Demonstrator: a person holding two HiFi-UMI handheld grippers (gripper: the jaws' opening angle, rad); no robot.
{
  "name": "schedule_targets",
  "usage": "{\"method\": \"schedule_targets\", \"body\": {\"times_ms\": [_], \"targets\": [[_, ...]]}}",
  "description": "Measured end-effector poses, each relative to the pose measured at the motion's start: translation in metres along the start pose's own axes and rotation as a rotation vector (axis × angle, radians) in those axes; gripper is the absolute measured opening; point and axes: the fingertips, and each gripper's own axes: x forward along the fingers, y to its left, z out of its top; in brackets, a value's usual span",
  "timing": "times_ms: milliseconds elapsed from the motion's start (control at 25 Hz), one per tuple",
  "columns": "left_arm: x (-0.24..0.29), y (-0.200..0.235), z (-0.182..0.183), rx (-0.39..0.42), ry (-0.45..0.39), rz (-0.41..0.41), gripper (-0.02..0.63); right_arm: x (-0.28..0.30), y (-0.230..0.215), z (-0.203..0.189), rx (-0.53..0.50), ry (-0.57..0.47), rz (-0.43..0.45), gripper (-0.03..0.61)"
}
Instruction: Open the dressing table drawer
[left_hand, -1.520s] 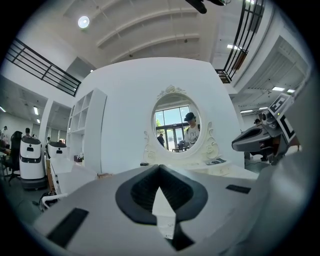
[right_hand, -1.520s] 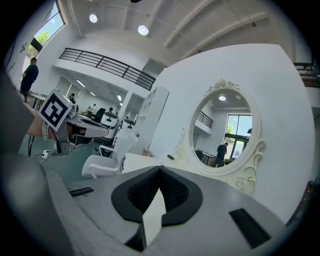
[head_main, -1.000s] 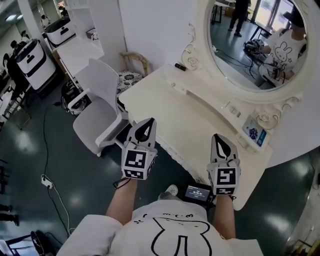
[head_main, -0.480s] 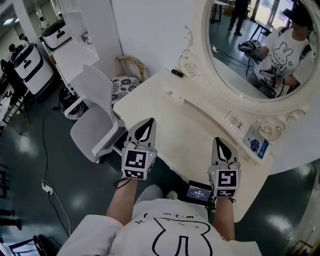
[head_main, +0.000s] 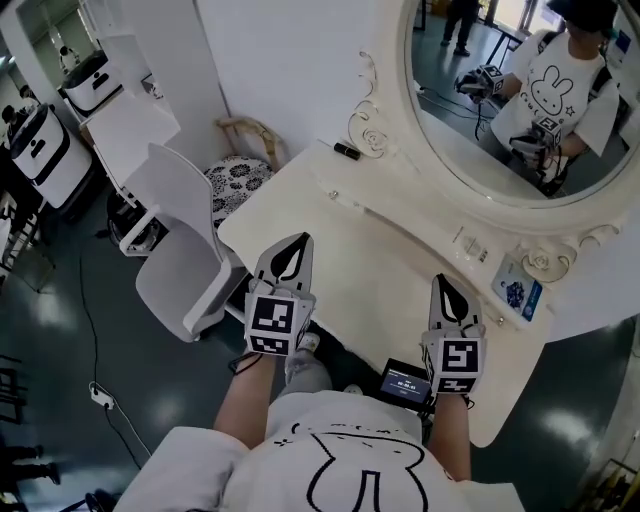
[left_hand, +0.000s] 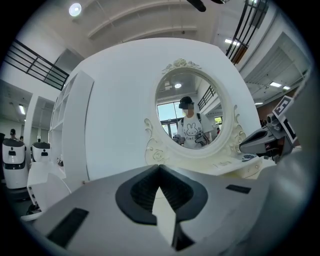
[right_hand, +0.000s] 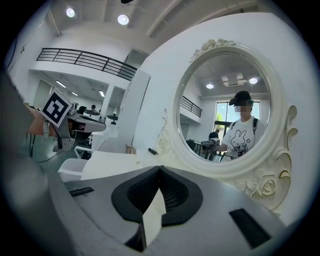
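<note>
Here, clock directions are read on the head view, with twelve at the top. Nearest, at six o'clock, the person's forearms carry both tools roughly level over the near edge of the dressing table. The left gripper, toward seven o'clock, has its jaws pressed together on nothing. The right gripper, toward five o'clock, is likewise closed and empty (each gripper view shows the pads meeting at the tip, with only the tabletop beyond). Closed, empty jaws suit an approach rather than a pull, so no handle appears to be engaged yet.

The drawer, the task's object, is not visible in any view. It presumably sits under the front edge of the top, below the two tools, hidden by the overhang. The hands are probably held apart and forward so that they can drop to that front face.

At nine o'clock a white chair stands off to the side of the table, leaving the front free. Farthest, at one o'clock, the oval mirror reflects the person.
</note>
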Motion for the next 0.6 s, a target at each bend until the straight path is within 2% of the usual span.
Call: {"method": "schedule_targets", "body": {"times_ms": [200,440,600], "targets": [[0.028,0.026,0.000,-0.006,-0.003,-0.029,0.003,0.022,0.004,0.003,0.000,0.022,-0.040,0.014],[0.066,0.040,-0.005,0.002,0.003,-0.135,0.003,0.046,0.000,0.002,0.041,0.046,-0.129,0.015],[0.089,0.049,-0.013,-0.014,0.036,-0.216,0.003,0.061,0.000,0.000,0.060,0.074,-0.180,0.014]]}}
